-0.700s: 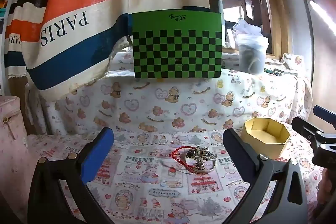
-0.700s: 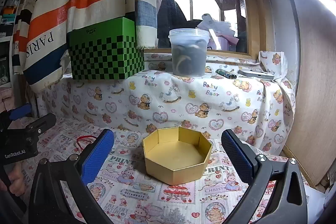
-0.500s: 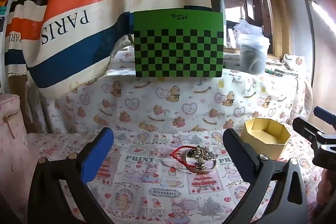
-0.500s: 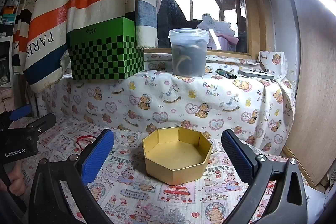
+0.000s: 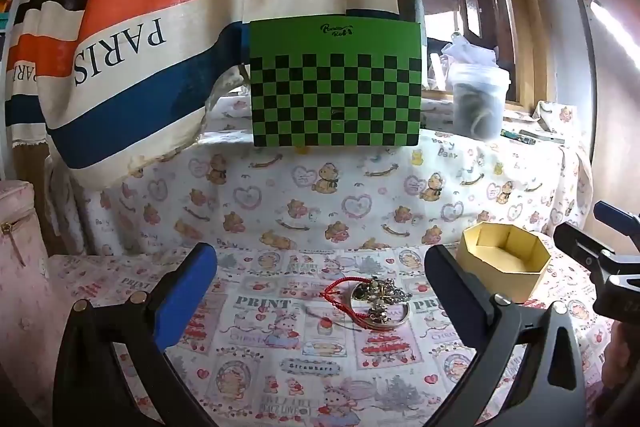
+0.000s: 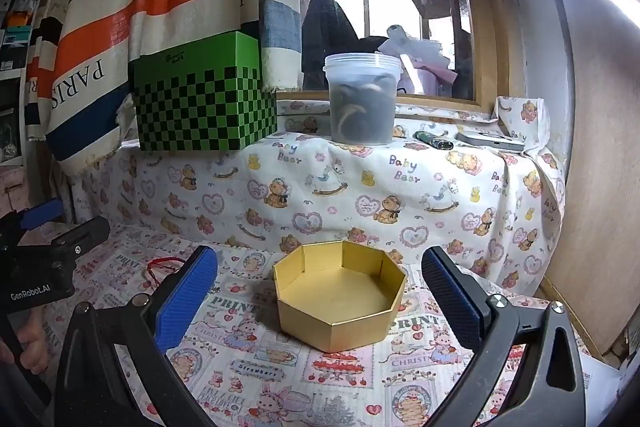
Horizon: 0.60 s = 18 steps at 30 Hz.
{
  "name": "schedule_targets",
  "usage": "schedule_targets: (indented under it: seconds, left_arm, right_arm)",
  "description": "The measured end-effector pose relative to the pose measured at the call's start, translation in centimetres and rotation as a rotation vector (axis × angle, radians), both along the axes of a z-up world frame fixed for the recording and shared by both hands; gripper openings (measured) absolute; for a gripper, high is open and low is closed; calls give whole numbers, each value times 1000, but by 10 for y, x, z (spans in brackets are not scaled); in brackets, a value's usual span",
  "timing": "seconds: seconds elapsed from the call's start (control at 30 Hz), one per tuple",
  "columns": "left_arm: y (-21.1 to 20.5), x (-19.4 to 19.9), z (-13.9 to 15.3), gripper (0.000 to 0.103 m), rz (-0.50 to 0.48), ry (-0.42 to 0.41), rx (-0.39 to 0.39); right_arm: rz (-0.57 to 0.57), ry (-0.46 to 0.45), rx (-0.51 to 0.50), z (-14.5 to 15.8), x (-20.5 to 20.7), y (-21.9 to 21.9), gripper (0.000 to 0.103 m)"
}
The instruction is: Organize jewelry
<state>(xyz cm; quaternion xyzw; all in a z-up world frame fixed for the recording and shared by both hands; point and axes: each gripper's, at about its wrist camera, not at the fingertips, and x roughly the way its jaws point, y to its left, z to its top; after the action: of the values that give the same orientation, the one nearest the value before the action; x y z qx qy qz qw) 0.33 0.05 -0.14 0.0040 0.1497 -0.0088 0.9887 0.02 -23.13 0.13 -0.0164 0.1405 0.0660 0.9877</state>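
Observation:
A small heap of jewelry [image 5: 378, 301], a red cord bracelet, a metal bangle and a beaded piece, lies on the printed cloth in the left wrist view. My left gripper [image 5: 320, 279] is open and empty, just short of the heap. A gold octagonal box [image 6: 340, 293] stands open and empty in the right wrist view, and also shows in the left wrist view [image 5: 504, 263]. My right gripper [image 6: 320, 281] is open and empty, just in front of the box. Only the red cord [image 6: 160, 263] shows in the right wrist view.
A green checkered box [image 5: 336, 83] and a lidded plastic tub [image 6: 362, 99] stand on the raised cloth-covered ledge behind. A striped PARIS cloth [image 5: 120, 39] hangs at left. A pink bag [image 5: 16, 239] stands at far left. A wooden panel [image 6: 600, 187] bounds the right side.
The left wrist view has shifted slightly, so the jewelry and green box sit a little to the right. The right gripper has barely moved.

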Motion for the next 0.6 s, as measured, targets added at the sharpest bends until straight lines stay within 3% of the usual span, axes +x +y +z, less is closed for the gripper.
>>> schedule_targets:
  seconds: [0.6]
  left_arm:
    - [1, 0, 0, 103, 0, -4, -3]
  right_arm:
    - [-5, 0, 1, 1, 0, 0, 103]
